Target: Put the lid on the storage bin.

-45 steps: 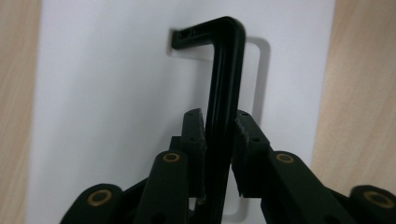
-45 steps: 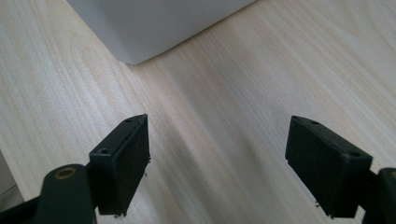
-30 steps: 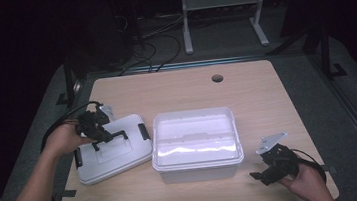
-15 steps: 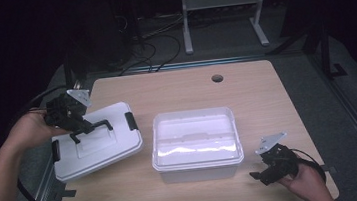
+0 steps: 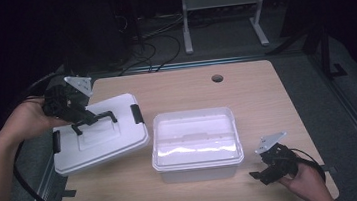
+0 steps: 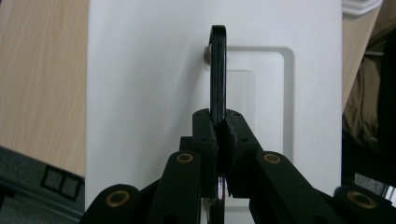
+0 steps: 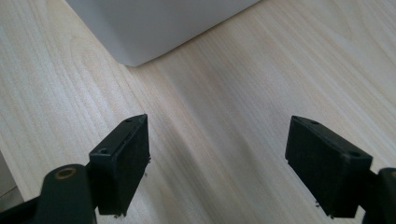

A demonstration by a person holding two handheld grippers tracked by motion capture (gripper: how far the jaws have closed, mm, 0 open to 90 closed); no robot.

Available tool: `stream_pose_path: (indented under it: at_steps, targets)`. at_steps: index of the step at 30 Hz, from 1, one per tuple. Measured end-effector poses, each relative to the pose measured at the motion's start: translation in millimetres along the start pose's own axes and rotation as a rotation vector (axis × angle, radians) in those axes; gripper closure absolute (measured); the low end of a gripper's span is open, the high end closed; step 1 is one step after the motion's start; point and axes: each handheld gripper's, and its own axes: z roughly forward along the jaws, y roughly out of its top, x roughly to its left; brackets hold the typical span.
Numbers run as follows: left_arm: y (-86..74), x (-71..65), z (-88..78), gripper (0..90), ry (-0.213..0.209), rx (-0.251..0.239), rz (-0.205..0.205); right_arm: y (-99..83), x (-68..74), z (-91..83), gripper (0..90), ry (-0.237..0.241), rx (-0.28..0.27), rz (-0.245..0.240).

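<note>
Under both tongs, wooden table (image 5: 267, 101). Ahead of right gripper (image 5: 266, 169), beside its spread, empty jaws, open white bin (image 5: 196, 144), one corner close before them. Beneath left gripper (image 5: 79, 120), white lid (image 5: 105, 141), tilted, off the bin's left side. Between that gripper's tightly closed jaws, lid's black handle (image 6: 217, 70), pinched edge-on.

No legible text or labels
</note>
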Motion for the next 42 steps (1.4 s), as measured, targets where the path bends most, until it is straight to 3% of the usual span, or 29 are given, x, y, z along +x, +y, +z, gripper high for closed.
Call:
stream_pose_path:
  at_steps: [1, 7, 23, 28, 30, 42]
  targets:
    - [7.2, -1.6, -1.4, 84.1, -0.007, -0.019, 0.005, 0.0, -0.2, -0.4, 21.1, 0.0, -0.001, 0.0]
    - [27.6, -6.2, -1.3, 84.1, -0.002, -0.001, 0.033, 0.1, -0.5, -1.7, 21.0, -0.001, -0.005, 0.004]
    - [73.0, -23.5, 0.6, 84.1, -0.007, -0.024, 0.1, -0.8, -0.4, -4.6, 20.7, -0.008, -0.017, 0.002]
    - [88.0, -27.5, 8.8, 84.2, -0.021, -0.019, 0.117, -1.0, -0.2, -5.7, 20.4, -0.009, -0.022, 0.003]
    - [96.6, -29.6, 15.4, 84.2, -0.047, -0.02, 0.121, -1.1, -0.2, -5.8, 20.3, -0.012, -0.022, -0.001]
    - [126.7, -40.3, 35.7, 84.2, -0.081, -0.043, 0.157, -1.4, -0.3, -6.9, 20.3, -0.013, -0.026, 0.002]
